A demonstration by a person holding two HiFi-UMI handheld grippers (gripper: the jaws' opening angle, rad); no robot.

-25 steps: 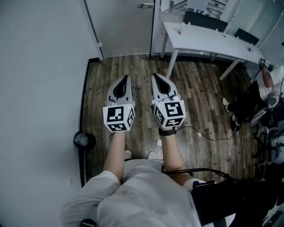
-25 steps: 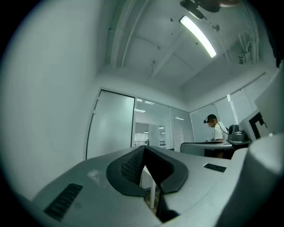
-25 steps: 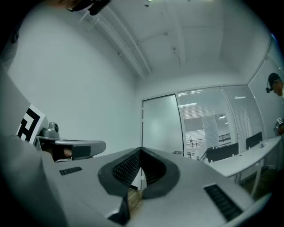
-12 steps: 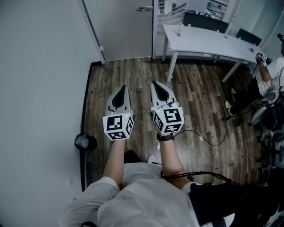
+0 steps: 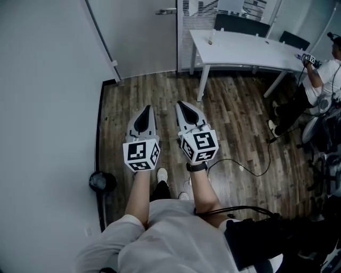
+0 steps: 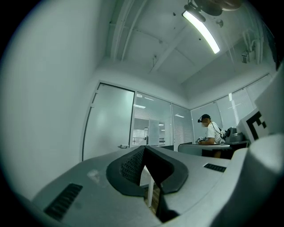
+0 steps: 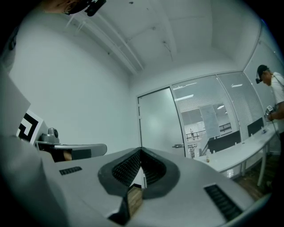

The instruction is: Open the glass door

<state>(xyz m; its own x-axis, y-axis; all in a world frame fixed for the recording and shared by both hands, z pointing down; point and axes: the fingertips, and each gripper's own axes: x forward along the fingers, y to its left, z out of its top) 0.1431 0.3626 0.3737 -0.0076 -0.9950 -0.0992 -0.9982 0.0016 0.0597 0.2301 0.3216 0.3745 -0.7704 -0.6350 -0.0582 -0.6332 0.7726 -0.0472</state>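
The frosted glass door [image 5: 139, 37] stands shut at the far end of the room, its metal handle [image 5: 165, 11] near the top edge of the head view. The door [image 6: 108, 124] fills the middle left of the left gripper view, and its handle [image 7: 178, 145] also shows in the right gripper view. My left gripper [image 5: 147, 109] and right gripper [image 5: 181, 104] are held side by side over the wood floor, pointing at the door and well short of it. Both are shut with nothing between their jaws, as the left gripper [image 6: 144, 150] and the right gripper [image 7: 141, 153] show in their own views.
A white wall [image 5: 48, 106] runs along my left. A white table [image 5: 250, 50] with dark chairs [image 5: 242, 24] stands to the right of the door. A person [image 5: 325, 69] sits at the far right. A round black object [image 5: 102, 181] and a cable [image 5: 250, 169] lie on the floor.
The floor and the black object have slid down the head view as I stepped toward the door. Both grippers stayed shut and side by side, now lower in the picture.
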